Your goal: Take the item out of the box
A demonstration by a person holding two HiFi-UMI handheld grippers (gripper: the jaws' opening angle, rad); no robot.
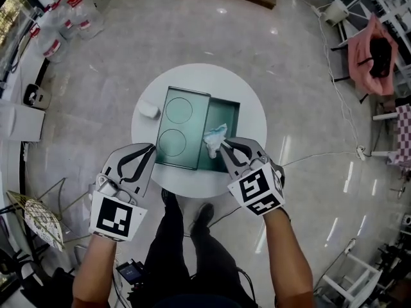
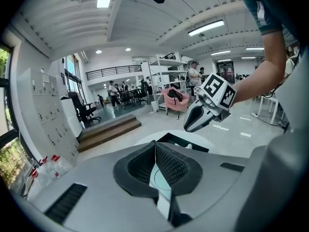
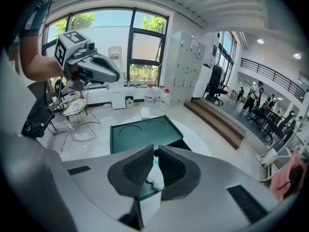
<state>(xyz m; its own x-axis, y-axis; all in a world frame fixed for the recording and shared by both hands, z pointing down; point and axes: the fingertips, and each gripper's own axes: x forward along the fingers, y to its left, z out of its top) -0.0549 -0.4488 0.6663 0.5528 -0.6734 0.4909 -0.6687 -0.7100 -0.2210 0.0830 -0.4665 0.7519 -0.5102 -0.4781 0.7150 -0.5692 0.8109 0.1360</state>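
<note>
At far left, on the glossy, pale, stone-look floor (image 1: 96,69), stand a few clear plastic bottles (image 1: 64,18) with red markings. The round white bench (image 1: 253,111) has a smooth top. Near its left edge lies a small white object (image 1: 148,110) with rounded corners, just apart from the lid. The left hand-held gripper (image 1: 151,149) is grey plastic with dark ribbed pads and carries a cube of black-and-white square markers. Its jaws are closed tip to tip with nothing between them, and from above its tips sit at the near left edge of the lid. The lid (image 1: 183,124) is a flat dark green rectangle with a raised rim and two circles outlined on its face. It lies open and flat, touching the left side of the box (image 1: 235,117). The box is the same dark green, rectangular and straight-walled, with a shadowed inside where nothing else can be made out. The item (image 1: 215,138) is a crumpled, soft-looking white wad with pale blue patches, thin like film or tissue. It sits over the near left part of the open box, and whether it touches the box cannot be told. The right hand-held gripper (image 1: 222,148) pinches its lower end, ribbed pads closed tight on it. At far right a pink cloth (image 1: 371,53) hangs draped.
</note>
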